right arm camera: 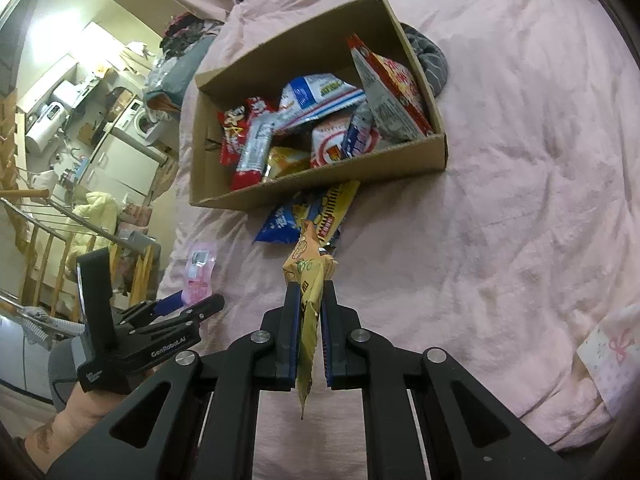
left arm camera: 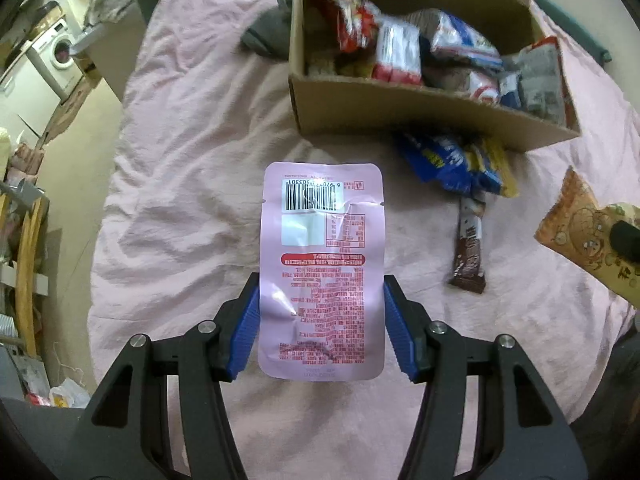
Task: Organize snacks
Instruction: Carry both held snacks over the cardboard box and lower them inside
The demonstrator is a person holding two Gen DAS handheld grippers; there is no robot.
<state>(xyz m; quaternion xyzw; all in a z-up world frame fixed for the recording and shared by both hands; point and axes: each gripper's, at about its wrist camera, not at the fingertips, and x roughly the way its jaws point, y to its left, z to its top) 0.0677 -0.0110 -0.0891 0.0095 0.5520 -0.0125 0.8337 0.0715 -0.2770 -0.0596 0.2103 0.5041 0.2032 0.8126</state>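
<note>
Left gripper (left arm camera: 322, 300): blue pads on both side edges of pink pouch (left arm camera: 322, 268), jaws wide, closed onto its width. Pouch flat to camera, back side up, long axis running straight out along the fingers, barcode end far, print upside down. Hard to tell if lifted or lying on pink sheet (left arm camera: 192, 168).

Right gripper (right arm camera: 308, 312): nearly closed, pinching yellow-orange packet (right arm camera: 310, 280) edge-on between pads. Long axis along fingers, far end toward cardboard box (right arm camera: 320, 190), lower corner hanging below the pads. Print unreadable here; in left view only part seen at right edge, a black fingertip across it.

Box on sheet ahead, full of mixed snack packs, blurred in left view. Blue and yellow packs (left arm camera: 452, 160) against box front wall, partly tucked under it. Brown bar (left arm camera: 470, 244) just beside, long axis pointing toward box.
</note>
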